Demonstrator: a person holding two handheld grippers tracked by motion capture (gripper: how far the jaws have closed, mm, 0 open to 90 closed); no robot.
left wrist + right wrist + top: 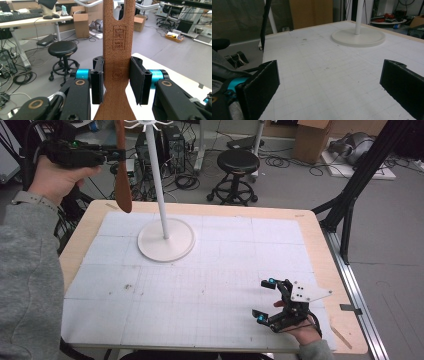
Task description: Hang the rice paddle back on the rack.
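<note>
A wooden spatula (122,170) hangs upright in the air beside the white stand (165,237), above the table's far left corner, clamped at its handle by the left gripper (117,155). The right gripper (264,301) rests near the table's (320,245) front right edge, jaws spread wide with nothing between them.

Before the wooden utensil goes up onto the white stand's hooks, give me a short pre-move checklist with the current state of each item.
1. Left hand-held gripper clamped on the wooden utensil: ok, both pads press the neck's edges.
2. Utensil hanging straight: ok, it hangs roughly upright with the broad end down in the high view.
3. Hanging slot at the utensil's top free: ok, open in the left gripper view.
4. Utensil lined up with a hook on the white stand: not ok, it is off to the left of the pole.
5. Free hook available: cannot tell, the hook ring is cut off at the frame's top.
6. Right hand-held gripper out of the way: ok, open and low over the table near its front right corner.
</note>
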